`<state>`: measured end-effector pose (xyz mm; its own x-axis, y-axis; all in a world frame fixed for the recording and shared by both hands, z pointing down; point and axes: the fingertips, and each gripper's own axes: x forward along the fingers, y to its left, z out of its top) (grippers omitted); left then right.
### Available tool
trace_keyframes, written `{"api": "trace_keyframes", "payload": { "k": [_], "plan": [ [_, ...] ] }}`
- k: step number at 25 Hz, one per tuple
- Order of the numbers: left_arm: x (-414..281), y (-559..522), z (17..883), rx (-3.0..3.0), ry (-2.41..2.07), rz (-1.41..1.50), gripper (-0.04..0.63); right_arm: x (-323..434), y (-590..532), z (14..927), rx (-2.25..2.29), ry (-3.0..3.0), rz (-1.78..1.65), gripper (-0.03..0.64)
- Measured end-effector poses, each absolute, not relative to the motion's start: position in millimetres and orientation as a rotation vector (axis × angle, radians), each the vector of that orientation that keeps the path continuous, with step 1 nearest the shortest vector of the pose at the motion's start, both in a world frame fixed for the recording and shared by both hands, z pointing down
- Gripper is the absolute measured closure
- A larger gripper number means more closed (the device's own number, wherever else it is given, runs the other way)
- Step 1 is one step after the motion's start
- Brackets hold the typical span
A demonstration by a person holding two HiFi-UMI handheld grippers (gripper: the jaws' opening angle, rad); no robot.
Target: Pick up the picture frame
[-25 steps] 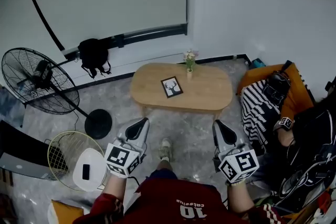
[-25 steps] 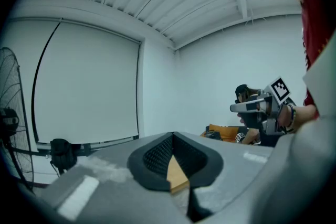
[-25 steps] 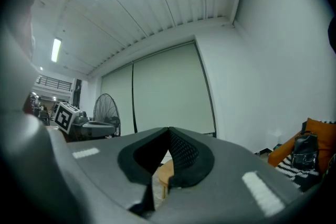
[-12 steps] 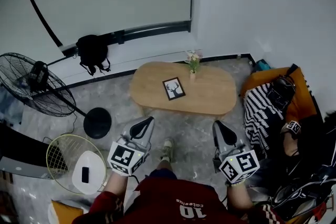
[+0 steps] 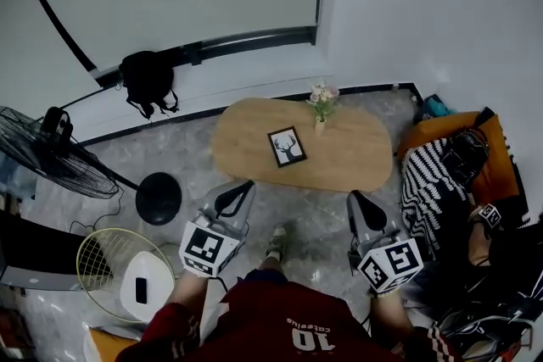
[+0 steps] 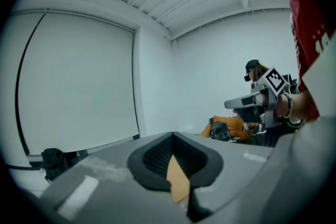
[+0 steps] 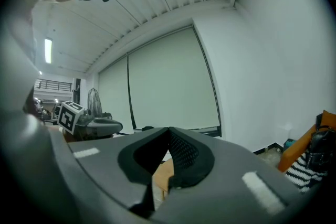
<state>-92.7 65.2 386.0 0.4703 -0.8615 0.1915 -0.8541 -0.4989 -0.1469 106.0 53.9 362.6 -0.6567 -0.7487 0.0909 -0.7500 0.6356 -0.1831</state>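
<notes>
The picture frame (image 5: 288, 147), black-edged with a deer print, lies flat near the middle of the oval wooden table (image 5: 246, 140). My left gripper (image 5: 242, 192) and right gripper (image 5: 361, 203) hover side by side over the floor just short of the table's near edge, both apart from the frame. In the left gripper view the left gripper (image 6: 173, 136) has its jaws together and empty, with a strip of the table (image 6: 178, 181) showing below the tips. The right gripper (image 7: 168, 129) also has its tips meeting, with nothing held.
A small vase of flowers (image 5: 321, 108) stands on the table behind the frame. A standing fan (image 5: 51, 153) and a round wire-guard appliance (image 5: 119, 267) are at the left. A black bag (image 5: 146, 80) hangs at the wall. An orange cushion with striped cloth (image 5: 441, 174) lies to the right.
Both grippers have moved forward toward the table together. The table and frame now sit lower and closer in the head view. The jaws have not changed.
</notes>
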Motion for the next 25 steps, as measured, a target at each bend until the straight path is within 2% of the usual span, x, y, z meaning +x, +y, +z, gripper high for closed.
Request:
{"api": "trace_keyframes", "payload": {
  "k": [12,21,25],
  "plan": [
    [-113,-43,399,-2.759,1.474,-0.400,0.572,77,-44,364,1.335,-2.794,0.361,0.614],
    [-110,-94,411,-2.835,1.283,-0.381,0.426,61,-93,357,1.379,-2.767,0.352,0.614],
    [-103,-116,435,-2.897,1.246,-0.409,0.419,65,-110,357,1.399,-2.754,0.374,0.614]
  ]
}}
